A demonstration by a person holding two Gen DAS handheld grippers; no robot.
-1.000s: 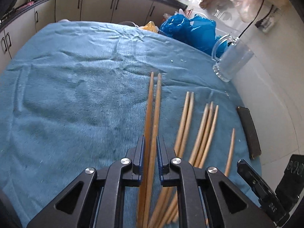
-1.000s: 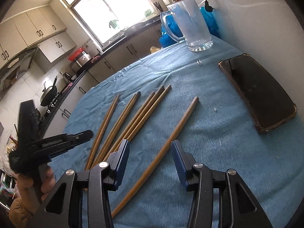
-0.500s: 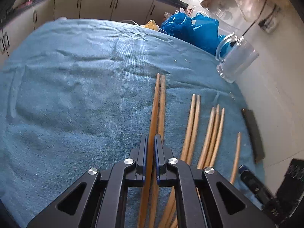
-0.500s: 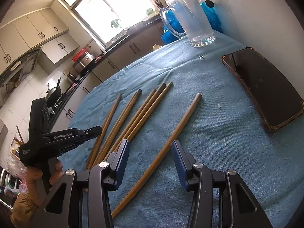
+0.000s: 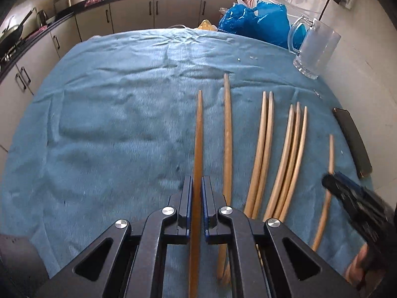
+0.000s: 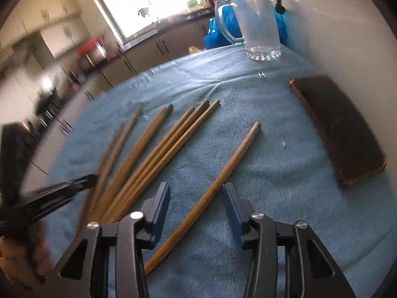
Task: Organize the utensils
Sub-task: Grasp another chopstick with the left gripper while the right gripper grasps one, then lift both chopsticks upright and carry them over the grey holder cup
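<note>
Chopsticks lie fanned on the blue towel (image 5: 111, 124) covering the table, and two are being dealt with at once. The left tongs (image 5: 196, 206) are clamped on one chopstick (image 5: 199, 134), which runs forward between the pads and stands apart from its neighbour (image 5: 227, 124) just to the right; further right lie a pair (image 5: 265, 134) and a trio (image 5: 294, 149). The right tongs (image 6: 196, 211) are closing, with the lone chopstick (image 6: 223, 173) passing slantwise between the pads, which do not yet press on it. To do this step well, the right tongs should square up to that stick before pinching, since a slanted grip would likely let it pivot or roll on the soft pile. The left grip looks to sit near the thick end, though the view under the tongs is poor, so the long free tip may droop or swing; carrying it slowly and low would help. The glass mug (image 5: 315, 49) stands well apart near the wall, a dark phone (image 6: 340, 129) beside the lone stick.
</note>
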